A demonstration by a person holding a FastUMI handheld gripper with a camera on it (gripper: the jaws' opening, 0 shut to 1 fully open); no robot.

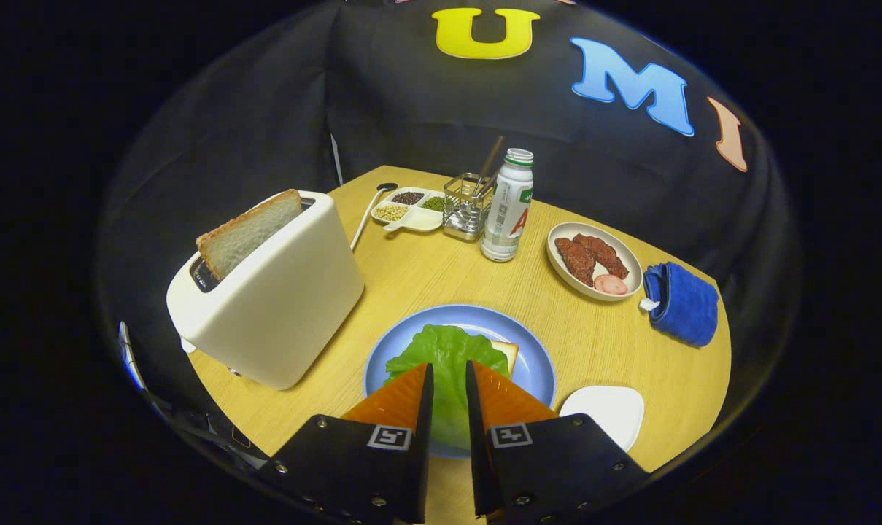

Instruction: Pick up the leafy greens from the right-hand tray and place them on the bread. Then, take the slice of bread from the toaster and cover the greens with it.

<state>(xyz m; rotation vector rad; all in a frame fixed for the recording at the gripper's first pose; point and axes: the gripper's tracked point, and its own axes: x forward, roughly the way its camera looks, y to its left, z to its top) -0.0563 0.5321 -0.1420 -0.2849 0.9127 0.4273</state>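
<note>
While the greens sit on the plate, status: first half of the task looks done or nearly done, judging from how things lie.
landmark: blue plate [535, 364], all places given from it.
leafy greens [441, 354]: on the plate, spread over the lower bread slice [508, 351], of which a corner pokes out on the far right side of the leaf.
white tray [607, 412]: just right of the plate, near side, nothing on it, so greens are taken from there by my reading.
gripper [449, 372]: over the near part of the plate, fingers narrowly parted, a thin gap between them with the leaf showing through it.
grip state: cannot tell if the tips pinch the leaf or merely hang above it; contact is hidden by the fingers themselves.
toaster [273, 292]: left of the plate, close by, upright.
toast slice [247, 232]: standing up out of the toaster slot, top half exposed, leaning a bit.
step in hand: let go of the greens cleanly, then go for the toast.
how to do it well: part the fingers fully before lifting so the leaf does not drag off the bread; rise straight up; approach the toast from above with fingers across its thin faces; grip the exposed top; pull up along the slot, not sideways.
risk: leaf clings to a finger and shifts; toaster tips if the slice is pulled at an angle.
clutter beyond plate: bottle [508, 208], dish of meat [594, 261], blue cloth [683, 302], all well apart, not in the way.
</note>
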